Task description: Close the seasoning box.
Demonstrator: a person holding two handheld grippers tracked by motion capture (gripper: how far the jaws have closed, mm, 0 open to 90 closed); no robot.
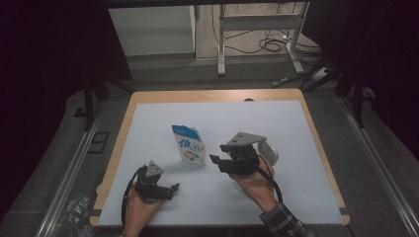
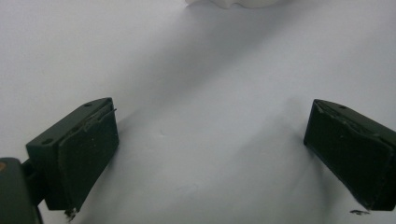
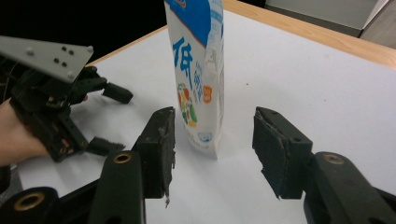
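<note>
A white and blue stand-up pouch [image 1: 189, 144] with printed characters stands upright on the white table sheet. My right gripper [image 1: 218, 162] is just right of it, pointing at it. In the right gripper view the pouch [image 3: 198, 79] stands just beyond the tips of the right gripper [image 3: 215, 116]. Its jaws stand apart and neither pad touches the pouch. My left gripper [image 1: 174, 189] rests low near the front left, held in a hand. The left gripper [image 2: 212, 112] is open over bare sheet. The left gripper [image 3: 112, 120] also shows beyond the pouch's left side.
A white rounded object [image 1: 269, 150] sits right behind the right gripper. The white sheet [image 1: 276, 123] covers a wooden table [image 1: 123, 133] with edges all round. A metal frame [image 1: 257, 24] and cables stand on the floor beyond.
</note>
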